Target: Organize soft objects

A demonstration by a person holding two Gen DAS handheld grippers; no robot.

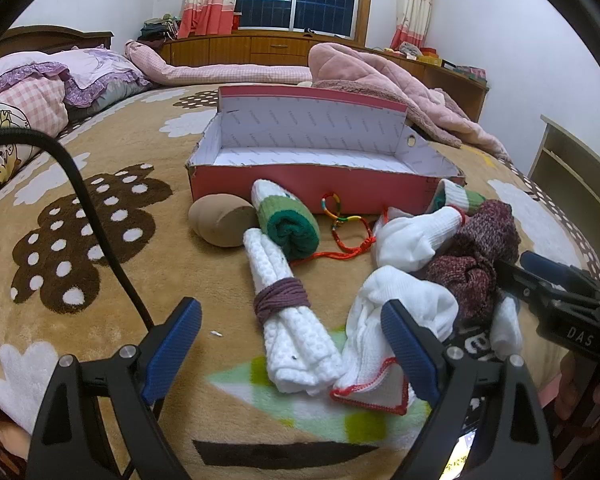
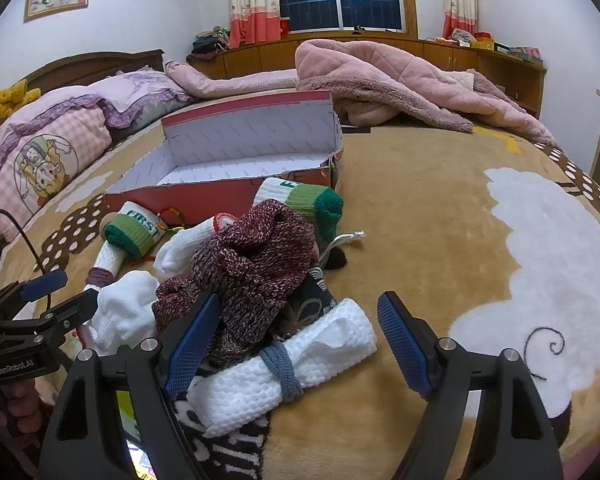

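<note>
A pile of soft things lies on the bed in front of an open red shoebox (image 1: 300,188). My left gripper (image 1: 294,344) stands open around a white rolled towel tied with purple yarn (image 1: 288,328), its pads apart from it. A white cloth with a red hem (image 1: 376,364) lies by its right finger. My right gripper (image 2: 298,340) is open around a white rolled towel with a blue-grey band (image 2: 300,364). A maroon knit piece (image 2: 256,264) bunches beside its left finger. Two green-cuffed socks (image 2: 136,228) (image 2: 308,200) lie near the box.
A tan roll (image 1: 220,220) and a coloured string bracelet (image 1: 340,224) lie before the box. A pink coat (image 2: 400,80) and pink-purple bedding (image 2: 60,132) lie further back. The brown blanket (image 2: 440,220) stretches bare to the right. Each gripper shows in the other's view (image 1: 520,268) (image 2: 66,294).
</note>
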